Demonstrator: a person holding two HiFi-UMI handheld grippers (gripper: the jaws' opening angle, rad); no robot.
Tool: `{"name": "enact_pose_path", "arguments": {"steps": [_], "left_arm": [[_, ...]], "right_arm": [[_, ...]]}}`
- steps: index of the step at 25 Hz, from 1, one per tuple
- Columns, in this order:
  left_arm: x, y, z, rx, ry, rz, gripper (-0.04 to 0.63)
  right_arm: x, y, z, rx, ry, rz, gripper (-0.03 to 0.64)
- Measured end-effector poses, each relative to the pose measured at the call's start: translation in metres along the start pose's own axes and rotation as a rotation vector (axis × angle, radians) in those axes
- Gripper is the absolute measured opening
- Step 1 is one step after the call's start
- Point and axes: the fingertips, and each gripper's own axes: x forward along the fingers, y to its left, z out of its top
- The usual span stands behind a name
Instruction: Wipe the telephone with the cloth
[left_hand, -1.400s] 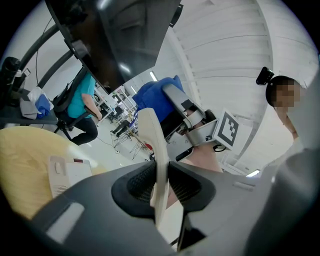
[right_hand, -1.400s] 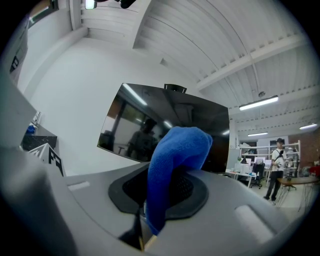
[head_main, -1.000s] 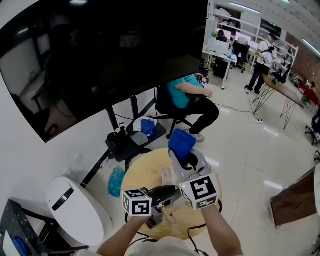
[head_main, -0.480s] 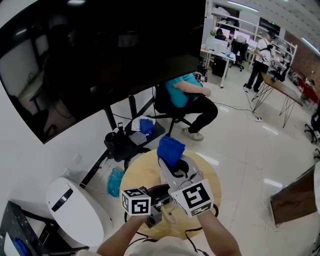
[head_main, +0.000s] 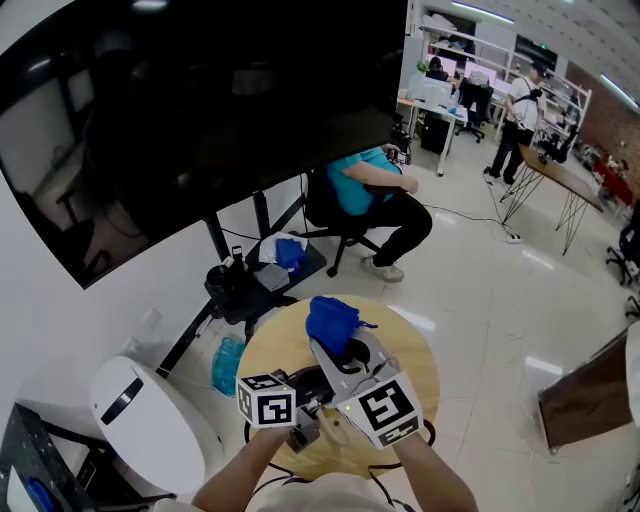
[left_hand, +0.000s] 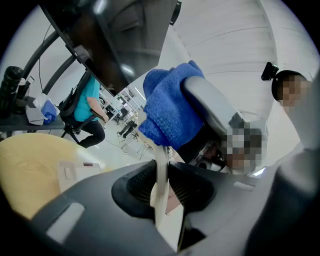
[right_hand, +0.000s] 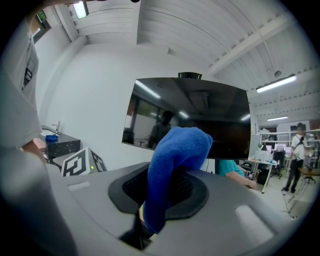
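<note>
**A:** What do we have closest to us, over the near edge of the round wooden tabletop (head_main: 272, 345)?

**B:** Our two grippers, side by side, with their marker cubes towards us. The left gripper (left_hand: 165, 172) has its jaws closed on a thin cream piece of the telephone (left_hand: 160, 192). We see the piece edge-on, upright between the pads, and we cannot tell which part of the telephone it is.

**A:** And the right gripper (right_hand: 159, 181)?

**B:** Its jaws are clamped on the blue cloth (right_hand: 176, 150), which bulges up past the tips in a rounded wad.

**A:** Where do the cloth and the telephone meet?

**B:** In the left gripper view the cloth's lower edge sits right at the top of the cream piece. Whether it presses there we cannot make out. In the head view the wad hangs over the middle of the tabletop.

**A:** Is anything lying on the tabletop itself?

**B:** A flat cream unit (left_hand: 75, 173) with a small label lies beyond the left jaws, with bare wood around it.

**A:** And further out?

**B:** On the floor left of the tabletop we see a blue bag (head_main: 228, 365) and a white rounded machine (head_main: 150, 415). Past the far edge is a low black stand (head_main: 262, 280) with cloths on it, under a large dark screen (head_main: 200, 110). Beyond that a person in a teal top (head_main: 362, 188) sits on an office chair. Another person (head_main: 520, 120) stands among the desks at the far end of the room.
</note>
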Motion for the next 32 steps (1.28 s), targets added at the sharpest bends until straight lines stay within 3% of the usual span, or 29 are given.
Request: {"name": "enact_pose_path", "arguments": {"steps": [9, 15, 20, 27, 32], "left_arm": [[0.001, 0.001, 0.004, -0.012, -0.017, -0.006, 0.077], [-0.003, -0.005, 0.008, -0.021, -0.03, -0.027, 0.077], [-0.007, -0.01, 0.011, -0.025, -0.034, -0.039, 0.077], [-0.015, -0.029, 0.011, -0.023, -0.012, -0.087, 0.077], [-0.017, -0.045, 0.017, -0.011, 0.002, -0.14, 0.077]], "right_arm": [[-0.008, 0.001, -0.001, 0.013, -0.014, -0.005, 0.061], [-0.038, -0.052, 0.027, -0.067, -0.137, -0.192, 0.061], [-0.049, -0.098, 0.001, -0.098, -0.139, -0.286, 0.061], [-0.046, -0.096, -0.042, -0.125, -0.11, -0.252, 0.061], [-0.025, -0.073, -0.071, -0.191, -0.07, -0.171, 0.061]]}}
